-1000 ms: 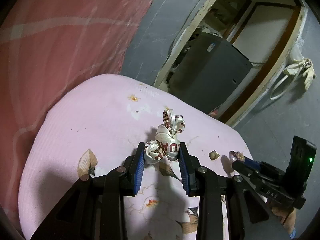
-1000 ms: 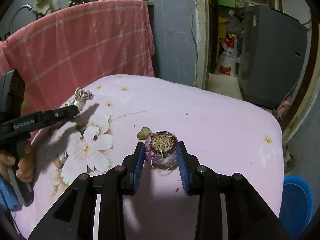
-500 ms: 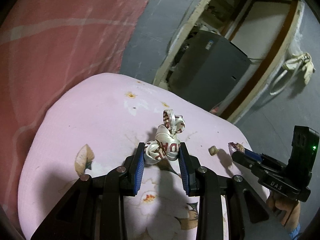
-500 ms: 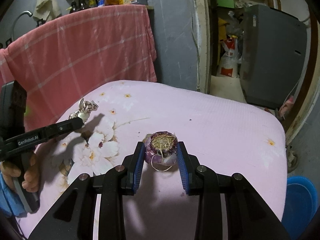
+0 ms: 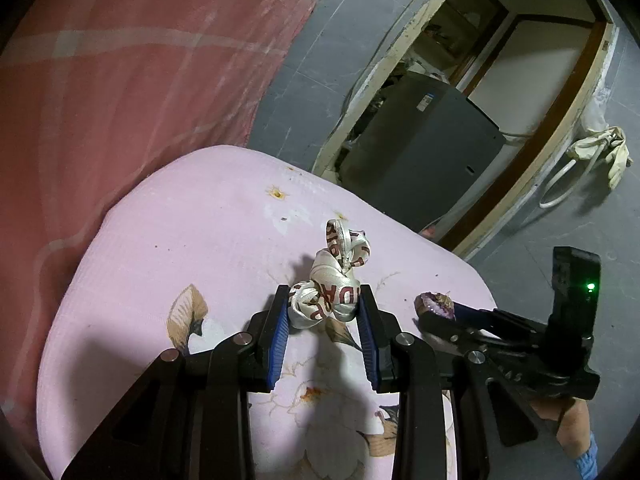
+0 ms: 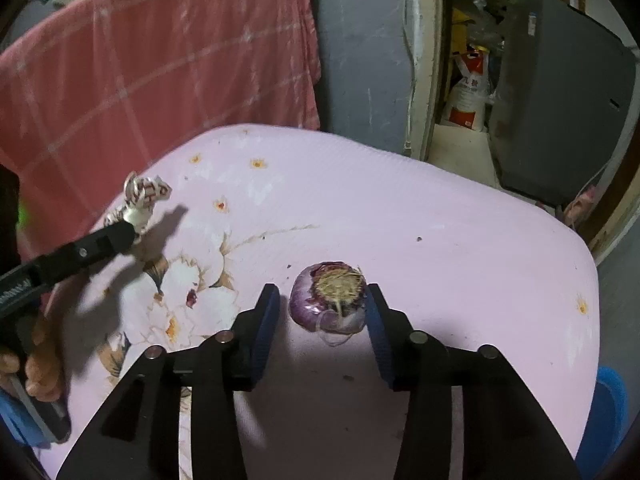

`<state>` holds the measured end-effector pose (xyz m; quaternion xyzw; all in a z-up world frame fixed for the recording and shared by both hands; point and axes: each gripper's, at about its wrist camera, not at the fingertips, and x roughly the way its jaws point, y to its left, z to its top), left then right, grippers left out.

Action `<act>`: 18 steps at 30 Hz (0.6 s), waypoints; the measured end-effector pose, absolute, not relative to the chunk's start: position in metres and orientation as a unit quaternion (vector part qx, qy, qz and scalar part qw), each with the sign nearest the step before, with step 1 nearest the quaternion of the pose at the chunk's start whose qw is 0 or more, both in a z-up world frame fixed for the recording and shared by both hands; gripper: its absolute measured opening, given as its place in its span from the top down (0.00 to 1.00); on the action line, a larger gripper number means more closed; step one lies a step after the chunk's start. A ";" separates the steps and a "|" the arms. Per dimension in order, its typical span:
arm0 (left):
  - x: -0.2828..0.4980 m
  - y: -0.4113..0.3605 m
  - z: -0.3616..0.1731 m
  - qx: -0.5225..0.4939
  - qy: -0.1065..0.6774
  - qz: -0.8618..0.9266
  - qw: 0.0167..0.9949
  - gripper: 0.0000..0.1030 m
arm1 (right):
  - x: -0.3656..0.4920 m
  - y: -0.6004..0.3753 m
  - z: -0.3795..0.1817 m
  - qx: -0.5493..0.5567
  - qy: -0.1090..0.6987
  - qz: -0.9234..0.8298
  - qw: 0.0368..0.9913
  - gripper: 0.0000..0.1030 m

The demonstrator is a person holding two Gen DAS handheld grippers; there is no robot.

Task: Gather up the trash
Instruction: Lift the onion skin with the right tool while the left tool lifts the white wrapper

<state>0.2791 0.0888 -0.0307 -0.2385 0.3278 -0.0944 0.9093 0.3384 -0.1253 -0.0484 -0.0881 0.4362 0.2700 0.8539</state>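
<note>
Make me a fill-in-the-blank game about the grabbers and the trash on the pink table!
1. The left gripper is shut on a crumpled white ____ with red letters.
2. The flowery tablecloth is ____.
3. The purple onion piece sits between the blue pads of the ____ gripper.
4. The checked cloth hanging behind is ____.

Missing words: wrapper; pink; right; red

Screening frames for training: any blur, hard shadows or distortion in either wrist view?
Left wrist: sharp, hard tool shadow across the pink cover, door frame bowed by the fisheye. Right wrist: red cloth and crumpled wrapper motion-smeared, onion end fairly sharp.
</note>
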 end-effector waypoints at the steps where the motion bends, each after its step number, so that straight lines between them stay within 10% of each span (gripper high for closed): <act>1: 0.279 0.089 -0.031 -0.239 0.328 -0.094 0.909 0.73 | 0.339 -0.123 -0.050 -0.096 0.439 0.270 0.851 0.54; 18: 0.279 0.080 -0.028 -0.220 0.326 -0.102 0.914 0.73 | 0.330 -0.125 -0.043 -0.104 0.404 0.251 0.873 0.76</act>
